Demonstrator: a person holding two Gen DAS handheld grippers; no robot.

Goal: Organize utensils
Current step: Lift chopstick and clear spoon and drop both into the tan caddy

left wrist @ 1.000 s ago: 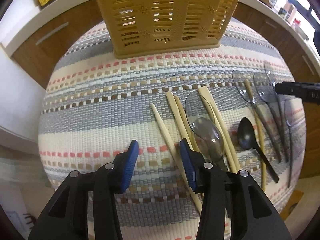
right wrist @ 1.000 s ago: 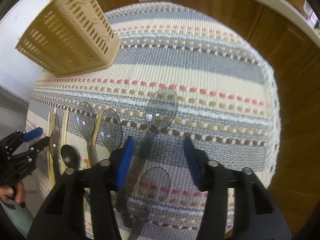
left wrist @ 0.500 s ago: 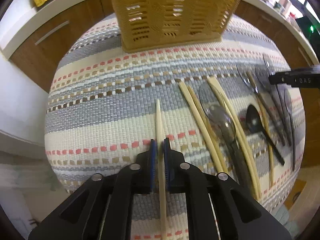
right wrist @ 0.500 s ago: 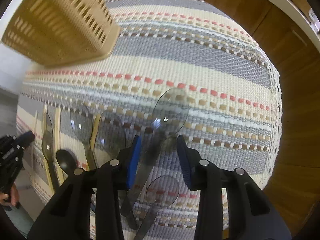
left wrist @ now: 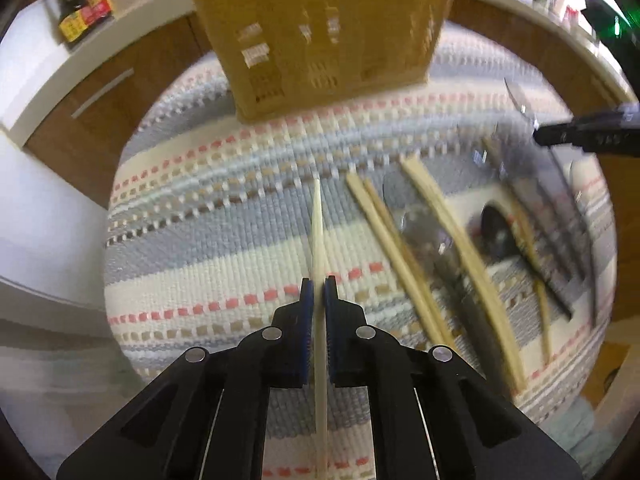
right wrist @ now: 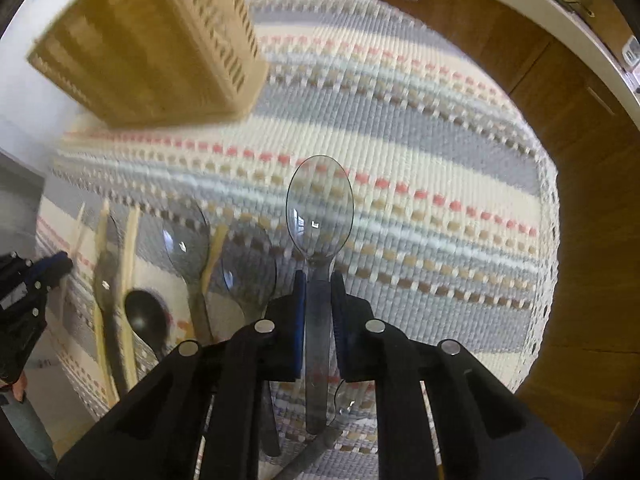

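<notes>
While clamped: chopstick (left wrist: 319, 232), clear spoon (right wrist: 319, 208).

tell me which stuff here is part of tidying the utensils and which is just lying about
Job: chopstick in left gripper; clear spoon in right gripper; loose chopsticks; black spoon; holder basket.
Lying about: sauce bottles; striped mat.

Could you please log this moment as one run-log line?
left gripper: shut on pale wooden chopstick | right gripper: closing on clear plastic spoon | tan slotted utensil basket: upright on striped woven mat
</notes>
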